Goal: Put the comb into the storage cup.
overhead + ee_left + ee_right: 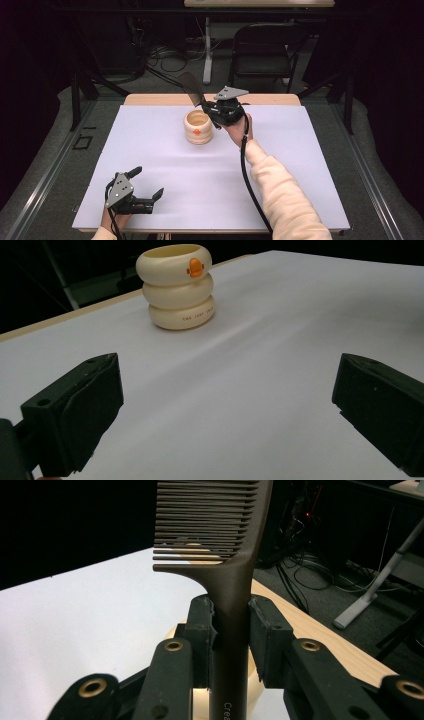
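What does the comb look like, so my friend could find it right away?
Look at the white table, then the cream cup of three stacked rings near its far edge. Just above the cup, the right gripper pinches the comb by its handle. It is dark brown, flat, with a row of thin teeth.

The comb [220, 540] looked like matt brown plastic; the ringed cup [176, 286] was smooth, glossy cream plastic, and the table cover [200, 175] was matt white.
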Available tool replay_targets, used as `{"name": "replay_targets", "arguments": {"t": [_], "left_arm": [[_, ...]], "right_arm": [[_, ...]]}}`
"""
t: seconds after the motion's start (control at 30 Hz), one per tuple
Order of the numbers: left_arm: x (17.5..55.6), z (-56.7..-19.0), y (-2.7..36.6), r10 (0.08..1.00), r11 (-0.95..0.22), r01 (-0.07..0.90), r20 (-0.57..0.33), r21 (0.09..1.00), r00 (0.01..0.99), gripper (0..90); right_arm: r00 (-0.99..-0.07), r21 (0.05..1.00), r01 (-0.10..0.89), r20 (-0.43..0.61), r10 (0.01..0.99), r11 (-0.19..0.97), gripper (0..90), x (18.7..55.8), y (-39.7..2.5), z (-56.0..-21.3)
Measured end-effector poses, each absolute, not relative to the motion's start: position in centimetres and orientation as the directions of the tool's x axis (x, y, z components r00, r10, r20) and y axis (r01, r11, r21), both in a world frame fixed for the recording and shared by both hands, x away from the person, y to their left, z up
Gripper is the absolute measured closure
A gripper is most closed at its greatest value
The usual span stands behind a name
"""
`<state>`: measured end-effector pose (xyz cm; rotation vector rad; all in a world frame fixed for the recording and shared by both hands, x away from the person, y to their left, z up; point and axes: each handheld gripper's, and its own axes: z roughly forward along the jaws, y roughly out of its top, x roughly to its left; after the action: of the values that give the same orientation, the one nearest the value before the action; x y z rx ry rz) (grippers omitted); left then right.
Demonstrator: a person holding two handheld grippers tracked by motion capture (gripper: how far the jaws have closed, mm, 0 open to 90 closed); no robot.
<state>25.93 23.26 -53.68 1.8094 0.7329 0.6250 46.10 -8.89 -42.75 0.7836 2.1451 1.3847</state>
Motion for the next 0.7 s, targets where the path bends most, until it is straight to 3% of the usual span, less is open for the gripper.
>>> {"name": "replay_targets", "arguments": {"t": [0.7], "left_arm": [[25.88, -53.62, 23.27, 0.731, -0.275, 0.185, 0.080, 0.943, 0.677, 0.1]], "right_arm": [[-0.729, 0.933, 0.172, -0.095, 0.678, 0.317, 72.5, 46.64, -8.35, -42.29]]}}
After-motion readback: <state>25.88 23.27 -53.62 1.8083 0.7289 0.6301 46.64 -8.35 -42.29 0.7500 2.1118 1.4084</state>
